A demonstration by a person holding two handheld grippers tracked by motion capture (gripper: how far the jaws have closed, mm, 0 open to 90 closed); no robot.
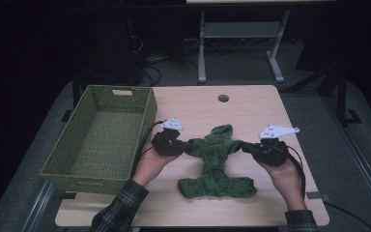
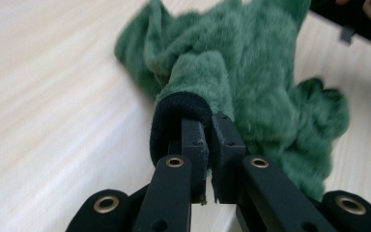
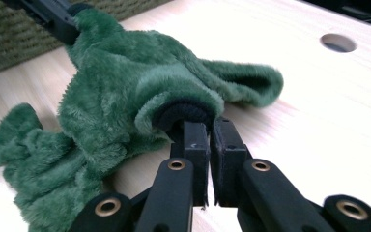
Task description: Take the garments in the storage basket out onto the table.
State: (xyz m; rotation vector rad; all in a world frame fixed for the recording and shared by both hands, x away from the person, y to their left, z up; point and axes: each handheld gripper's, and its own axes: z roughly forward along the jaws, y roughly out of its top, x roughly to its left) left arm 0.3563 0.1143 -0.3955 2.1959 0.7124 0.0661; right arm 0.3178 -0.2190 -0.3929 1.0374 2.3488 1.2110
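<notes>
Now both grippers, left [image 1: 186,144] and right [image 1: 245,147], have fingers clamped on the green fleece garment's [image 1: 216,162] dark cuffs right of the wicker basket [image 1: 101,135]; thin cuffs might slip free.

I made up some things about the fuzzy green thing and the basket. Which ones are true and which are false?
1. Both tools pinch the green fuzzy garment. True: the left tool and the right tool are each shut on a dark cuff.
2. The green fuzzy garment lies inside the woven basket. False: it is on the wooden table, beside the basket.
3. The woven basket sits at the person's left. True.
4. The woven basket is full of clothes. False: nothing lies in it.
5. The wooden table has a round hole. True.
</notes>
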